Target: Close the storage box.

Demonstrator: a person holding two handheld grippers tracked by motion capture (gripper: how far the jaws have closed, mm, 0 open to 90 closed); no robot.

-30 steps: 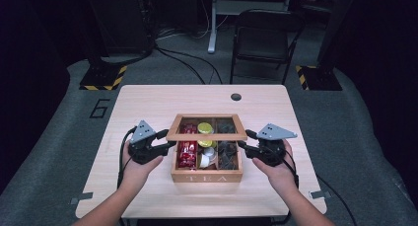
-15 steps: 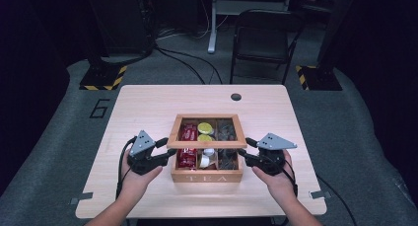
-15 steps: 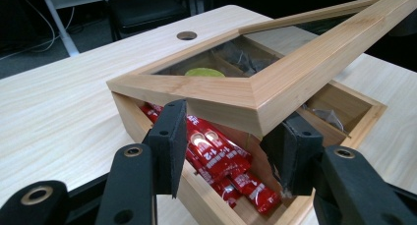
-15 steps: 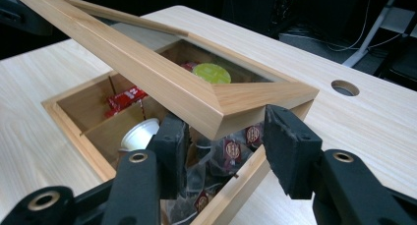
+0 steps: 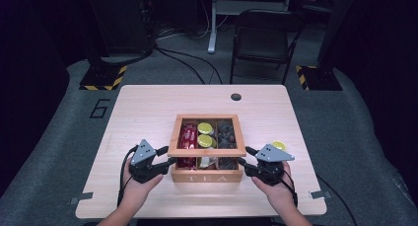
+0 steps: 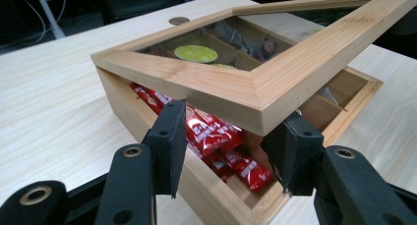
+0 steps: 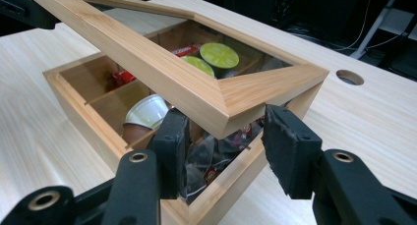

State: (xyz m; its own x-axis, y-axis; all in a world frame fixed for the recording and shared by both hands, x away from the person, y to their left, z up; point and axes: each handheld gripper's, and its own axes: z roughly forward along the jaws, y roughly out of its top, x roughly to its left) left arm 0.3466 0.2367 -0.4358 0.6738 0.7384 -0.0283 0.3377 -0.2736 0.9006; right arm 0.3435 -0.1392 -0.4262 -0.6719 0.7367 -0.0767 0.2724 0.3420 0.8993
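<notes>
"TEA" on box front (image 5: pixel 207 177); floor "6" (image 5: pixel 100 108)

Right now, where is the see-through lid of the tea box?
In the high view the lid hangs tilted just above the open tea box, near the table's front middle, its near corners between the left tongs and right tongs.

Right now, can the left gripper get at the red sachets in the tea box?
Probably not: the left gripper holds a lid corner, and the half-raised lid hangs over the red sachets, leaving a narrow gap.
</notes>
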